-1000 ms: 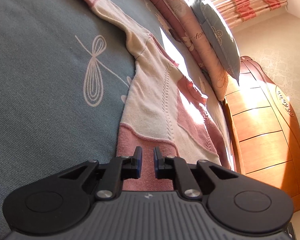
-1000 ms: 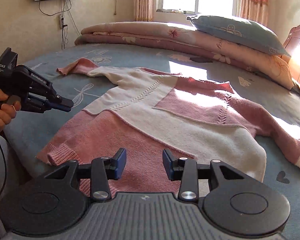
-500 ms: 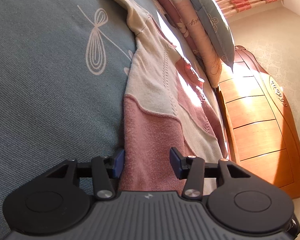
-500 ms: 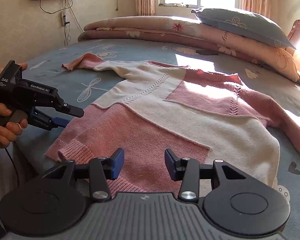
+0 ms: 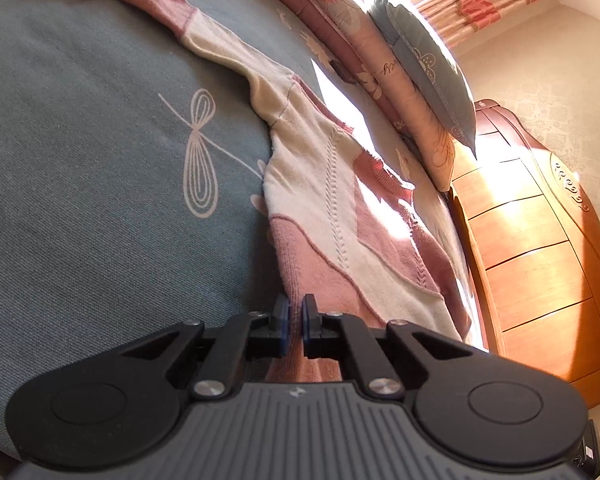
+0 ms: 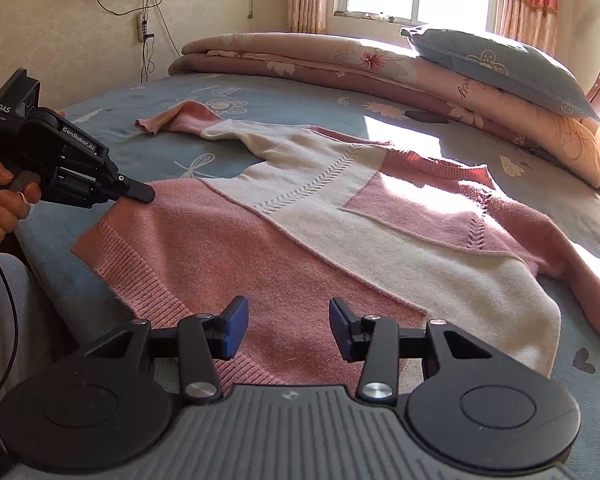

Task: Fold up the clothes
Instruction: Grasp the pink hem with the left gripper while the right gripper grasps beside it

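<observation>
Right wrist view: sweater (image 6: 340, 240) runs lower left to upper right, left gripper (image 6: 140, 192) pinched on its left side edge, right gripper (image 6: 286, 326) wide open, holding nothing, over the hem.

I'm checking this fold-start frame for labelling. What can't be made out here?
- Right wrist view: the sweater hem's near edge, hidden behind the right hand-held gripper.
- Right wrist view: the far sleeve end, cut off by the right edge.
- Left wrist view: how much fabric the left hand-held gripper pinches; its fingers cover it.
</observation>
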Tool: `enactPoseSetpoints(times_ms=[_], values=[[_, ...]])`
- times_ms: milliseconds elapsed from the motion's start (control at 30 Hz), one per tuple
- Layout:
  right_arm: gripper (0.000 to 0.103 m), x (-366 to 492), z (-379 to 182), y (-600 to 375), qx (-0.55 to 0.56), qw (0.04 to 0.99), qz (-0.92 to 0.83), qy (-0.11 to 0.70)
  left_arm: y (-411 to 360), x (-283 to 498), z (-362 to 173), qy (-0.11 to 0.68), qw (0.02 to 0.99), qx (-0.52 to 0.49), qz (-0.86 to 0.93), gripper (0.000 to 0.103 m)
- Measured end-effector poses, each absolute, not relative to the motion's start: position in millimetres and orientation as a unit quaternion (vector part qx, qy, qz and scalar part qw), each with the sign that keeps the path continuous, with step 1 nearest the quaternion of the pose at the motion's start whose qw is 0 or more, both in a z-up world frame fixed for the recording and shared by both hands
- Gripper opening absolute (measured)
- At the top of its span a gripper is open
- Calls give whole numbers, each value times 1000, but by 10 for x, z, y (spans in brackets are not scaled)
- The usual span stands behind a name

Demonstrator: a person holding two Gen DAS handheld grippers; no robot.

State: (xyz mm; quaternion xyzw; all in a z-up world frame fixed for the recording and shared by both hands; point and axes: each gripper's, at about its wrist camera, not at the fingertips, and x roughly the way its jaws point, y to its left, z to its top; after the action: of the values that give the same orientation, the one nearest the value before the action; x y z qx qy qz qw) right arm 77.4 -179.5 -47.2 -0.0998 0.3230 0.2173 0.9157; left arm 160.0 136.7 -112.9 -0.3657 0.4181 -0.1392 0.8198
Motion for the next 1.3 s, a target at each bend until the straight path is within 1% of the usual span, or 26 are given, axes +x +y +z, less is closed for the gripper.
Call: enactPoseSetpoints(times_ms=[67,133,200,233,300,333,367,400,467,533,567,600,633,667,733,833,967,1167,1300], values=[[50,746,-501,-1650,-124,911,233,317,1373,1620,-1211,427,812,-377,-128,4],[53,718,-531,-1505,-148,906,248,311,1366,1641,-1253,426,808,-385,-131,4],[55,691,-560,-1360,-171,900,262,304,1331,1594,-1197,419,827,-352,-130,4],[56,677,-575,-1288,-183,896,270,301,1312,1567,-1165,415,837,-332,-129,7],[56,649,-605,-1143,-207,889,284,294,1274,1514,-1099,407,856,-293,-126,15],[56,636,-619,-1071,-218,885,291,290,1256,1487,-1067,402,865,-274,-125,22],[56,622,-634,-998,-230,881,298,286,1237,1460,-1034,397,873,-254,-123,27],[56,608,-649,-926,-241,877,305,283,1218,1433,-1001,392,881,-234,-122,29],[56,591,-656,-892,-243,871,320,284,1180,1379,-936,381,896,-194,-119,39],[56,573,-706,-868,-258,860,333,289,1143,1325,-871,370,909,-153,-116,43],[56,564,-741,-851,-270,854,337,291,1124,1298,-838,364,915,-133,-114,47],[56,553,-780,-842,-285,850,335,291,1039,1241,-791,352,923,-94,-124,49],[56,541,-821,-837,-300,847,330,290,938,1176,-741,338,930,-51,-138,57],[56,529,-862,-833,-315,844,324,289,825,1105,-700,325,933,-9,-154,66],[56,504,-944,-823,-346,837,314,286,629,960,-659,299,935,57,-185,71],[56,481,-960,-893,-359,837,301,283,324,770,-669,278,919,138,-243,74],[56,553,-906,-1007,-360,855,258,269,-24,605,-817,265,887,234,-296,75],[56,740,-720,-1192,-319,881,227,265,-328,576,-1111,248,851,375,-270,75],[56,703,-709,-1279,-299,884,236,272,-356,505,-1115,236,827,430,-275,75]])
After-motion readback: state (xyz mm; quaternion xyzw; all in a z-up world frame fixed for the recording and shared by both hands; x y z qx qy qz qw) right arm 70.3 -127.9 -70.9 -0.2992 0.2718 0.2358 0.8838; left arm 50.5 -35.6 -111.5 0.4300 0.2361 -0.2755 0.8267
